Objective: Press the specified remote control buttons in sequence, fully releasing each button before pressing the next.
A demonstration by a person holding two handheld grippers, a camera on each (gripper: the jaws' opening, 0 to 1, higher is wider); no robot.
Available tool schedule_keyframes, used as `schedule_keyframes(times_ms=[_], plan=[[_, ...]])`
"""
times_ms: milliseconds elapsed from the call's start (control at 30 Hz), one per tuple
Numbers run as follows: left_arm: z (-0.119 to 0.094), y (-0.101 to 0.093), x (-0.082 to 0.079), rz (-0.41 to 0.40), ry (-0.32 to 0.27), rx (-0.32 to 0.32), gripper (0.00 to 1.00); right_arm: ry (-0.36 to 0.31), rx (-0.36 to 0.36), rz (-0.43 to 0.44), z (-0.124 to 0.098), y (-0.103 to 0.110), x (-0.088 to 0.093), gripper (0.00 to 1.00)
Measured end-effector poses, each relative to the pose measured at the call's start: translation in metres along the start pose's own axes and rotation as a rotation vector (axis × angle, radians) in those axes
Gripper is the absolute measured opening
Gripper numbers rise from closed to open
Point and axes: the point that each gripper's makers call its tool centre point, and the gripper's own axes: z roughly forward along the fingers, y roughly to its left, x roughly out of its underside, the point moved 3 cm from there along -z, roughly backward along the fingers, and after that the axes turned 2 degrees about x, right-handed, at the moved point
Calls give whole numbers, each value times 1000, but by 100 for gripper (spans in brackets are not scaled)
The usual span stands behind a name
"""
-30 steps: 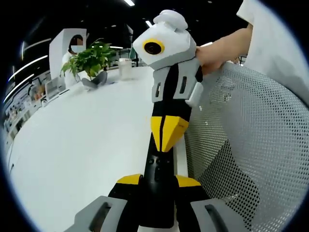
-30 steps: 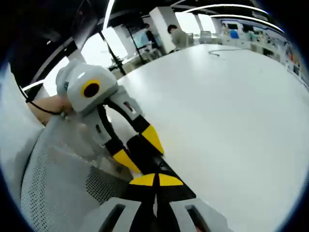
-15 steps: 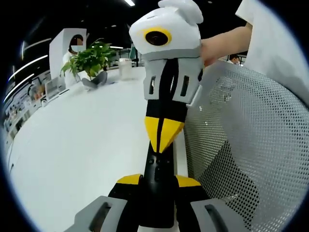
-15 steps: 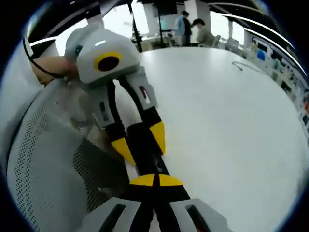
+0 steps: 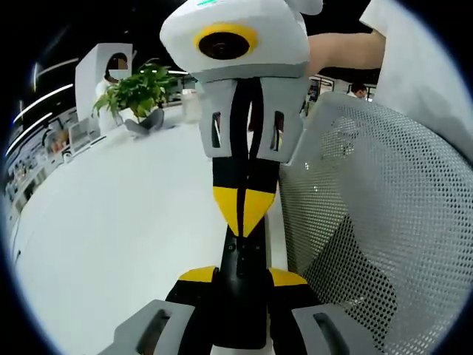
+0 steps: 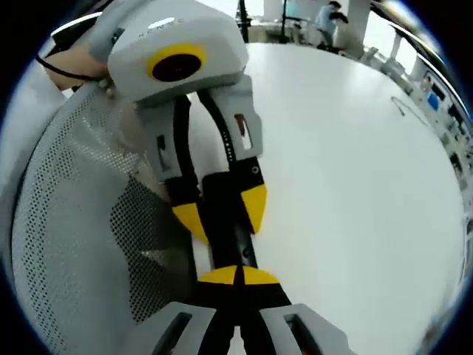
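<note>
In the left gripper view a slim black remote (image 5: 244, 259) stands between the yellow tips of my left gripper (image 5: 242, 275), which is shut on its lower part. My right gripper (image 5: 244, 211) comes down from above, jaws together, its yellow tips touching the remote's face. The right gripper view shows the same scene from the other side. There my right gripper (image 6: 238, 275) is shut with nothing in it and rests on the remote (image 6: 228, 225). The left gripper (image 6: 222, 214) clamps the remote from both sides. The buttons are too dark to make out.
A white table (image 5: 118, 222) spreads to the left, with a potted plant (image 5: 140, 89) at its far edge. A white mesh chair back (image 5: 384, 222) stands close on the right. A person's forearm (image 5: 344, 52) holds the right gripper. People (image 6: 325, 15) stand far off.
My right gripper has swung closer over the remote and now looms larger in the left gripper view, tips slightly lower. The left gripper and remote have stayed still.
</note>
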Motion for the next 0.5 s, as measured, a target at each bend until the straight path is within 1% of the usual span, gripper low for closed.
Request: schedule_keyframes(times_ms=[33,67,133,200,267,300,433,500], plan=[[0,0,0,0,0,0,25,-31,24,15,-1,1,1,0],[0,0,0,0,1,0,25,-72,56,-3,-1,2,1,0],[0,0,0,0,1,0,25,-113,97,-31,-2,4,3,0],[0,0,0,0,2,-1,25,-135,143,-90,-2,7,5,0],[0,0,0,-1,1,-1,25,-134,175,-123,-3,9,5,0],[0,0,0,-2,0,-1,25,-127,183,-135,-3,11,5,0],[0,0,0,0,0,0,25,-119,138,-151,0,22,0,0],[1,0,0,2,2,0,25,-121,130,-183,2,25,-3,0]])
